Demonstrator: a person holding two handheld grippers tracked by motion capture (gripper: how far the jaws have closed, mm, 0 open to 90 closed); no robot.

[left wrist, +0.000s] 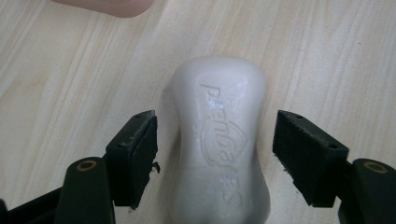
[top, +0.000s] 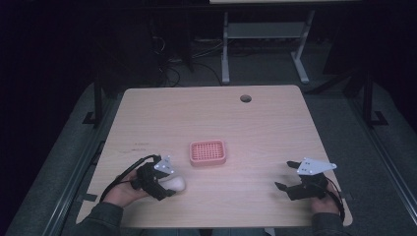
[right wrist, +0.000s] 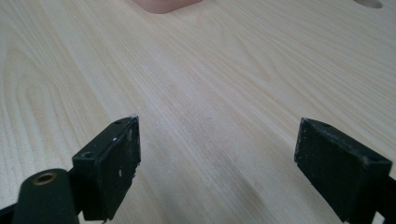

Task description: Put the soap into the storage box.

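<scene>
A white soap bar lies flat on the desk near its front left corner, between the spread jaws of the left gripper, not yet touched. Closing on its narrow waist is probably needed next; a pink soap dish is seen near the middle. The right gripper is held released over bare wood.

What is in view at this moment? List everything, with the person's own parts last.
Table: one, light wood, with a round hole near its far edge.
Soap dish: one, pink, slotted, middle of the table.
Soap bar: one, white, embossed lettering, lying on the table between the left claw's open jaws, apart from both pads.
White frame: one, on the floor beyond the table.
Left claw: one, black, open, near left of the table.
Right claw: one, black, open, over bare wood at near right.
</scene>
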